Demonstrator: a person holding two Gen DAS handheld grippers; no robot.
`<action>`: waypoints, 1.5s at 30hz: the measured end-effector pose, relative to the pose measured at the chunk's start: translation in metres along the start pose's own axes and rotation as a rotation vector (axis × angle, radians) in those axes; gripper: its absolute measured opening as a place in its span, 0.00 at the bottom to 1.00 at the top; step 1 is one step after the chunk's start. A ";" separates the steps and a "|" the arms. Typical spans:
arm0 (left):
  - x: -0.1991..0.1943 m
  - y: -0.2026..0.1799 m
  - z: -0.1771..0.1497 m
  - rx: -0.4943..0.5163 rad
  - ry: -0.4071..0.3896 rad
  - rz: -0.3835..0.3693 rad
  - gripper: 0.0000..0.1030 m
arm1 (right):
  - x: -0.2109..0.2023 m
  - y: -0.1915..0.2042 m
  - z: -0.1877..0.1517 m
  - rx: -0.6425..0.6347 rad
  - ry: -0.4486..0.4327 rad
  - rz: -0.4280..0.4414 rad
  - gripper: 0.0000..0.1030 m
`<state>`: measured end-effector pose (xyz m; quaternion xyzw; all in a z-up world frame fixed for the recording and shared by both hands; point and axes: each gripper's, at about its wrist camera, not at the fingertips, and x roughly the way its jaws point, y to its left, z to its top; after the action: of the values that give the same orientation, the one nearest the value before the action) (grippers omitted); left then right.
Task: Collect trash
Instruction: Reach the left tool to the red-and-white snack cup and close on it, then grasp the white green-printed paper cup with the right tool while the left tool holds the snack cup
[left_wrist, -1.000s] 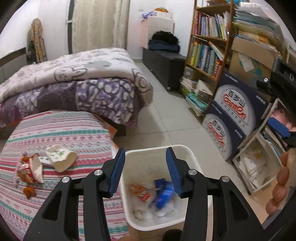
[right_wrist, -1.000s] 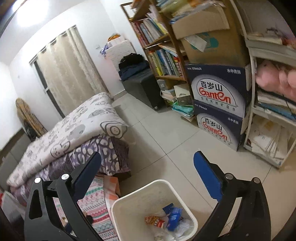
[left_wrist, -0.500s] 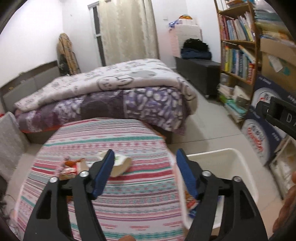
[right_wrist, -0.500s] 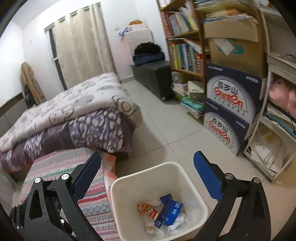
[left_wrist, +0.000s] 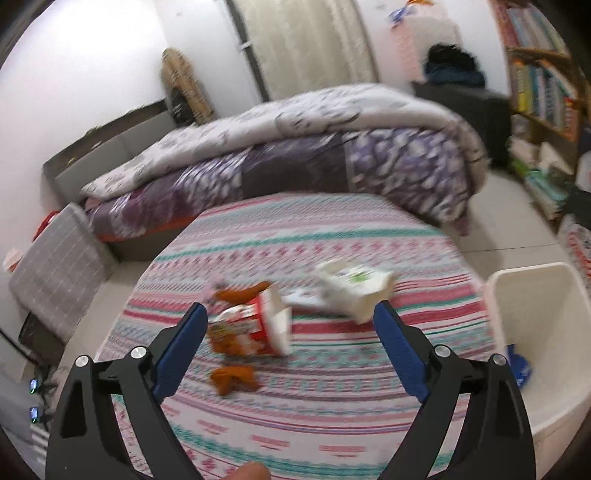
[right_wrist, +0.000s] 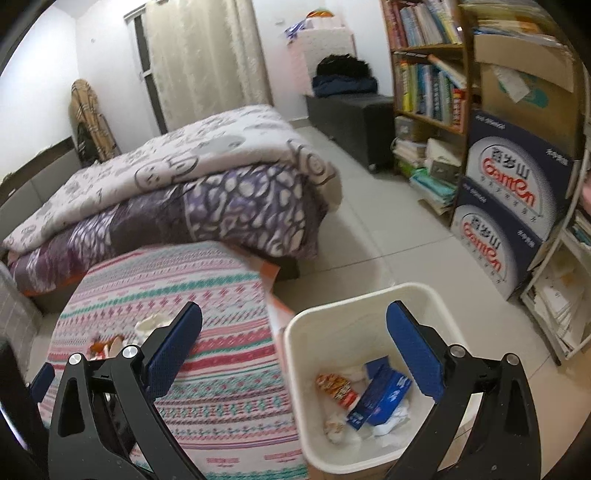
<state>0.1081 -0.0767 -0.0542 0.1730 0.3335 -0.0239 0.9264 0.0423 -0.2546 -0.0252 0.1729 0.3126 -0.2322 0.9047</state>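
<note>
On the round table with the striped cloth (left_wrist: 332, 398) lie a red-and-white snack wrapper (left_wrist: 251, 328), a crumpled white carton (left_wrist: 351, 288) and a brown scrap (left_wrist: 232, 378). My left gripper (left_wrist: 290, 325) hovers over the wrapper, its jaws opening wide, and nothing is pressed between them. My right gripper (right_wrist: 295, 321) is open and empty above the near rim of the white bin (right_wrist: 325, 321). Inside the bin lie a blue box (right_wrist: 380, 395), an orange wrapper (right_wrist: 336, 387) and white tissue. The same trash on the table (right_wrist: 122, 339) shows small in the right wrist view.
The white bin (left_wrist: 546, 332) stands on the tiled floor just right of the table. A bed with piled quilts (left_wrist: 295, 155) sits behind it. Bookshelves and stacked water cartons (right_wrist: 513, 206) line the right wall. A grey cushion (left_wrist: 55, 266) lies at the left.
The left gripper swung left from above the bin to over the table trash while its jaws spread wide. The right gripper's view tilted down and left, still over the bin.
</note>
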 end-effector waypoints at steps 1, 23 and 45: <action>0.011 0.008 0.000 -0.014 0.030 0.015 0.90 | 0.003 0.005 -0.002 -0.008 0.012 0.007 0.93; 0.126 0.020 -0.031 0.561 0.237 -0.119 0.80 | 0.053 0.054 -0.026 -0.085 0.226 0.079 0.93; 0.070 0.128 0.006 -0.057 0.171 -0.286 0.67 | 0.117 0.165 -0.056 -0.511 0.295 0.185 0.91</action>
<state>0.1862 0.0465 -0.0550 0.0987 0.4330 -0.1311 0.8863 0.1841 -0.1283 -0.1146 -0.0004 0.4718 -0.0352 0.8810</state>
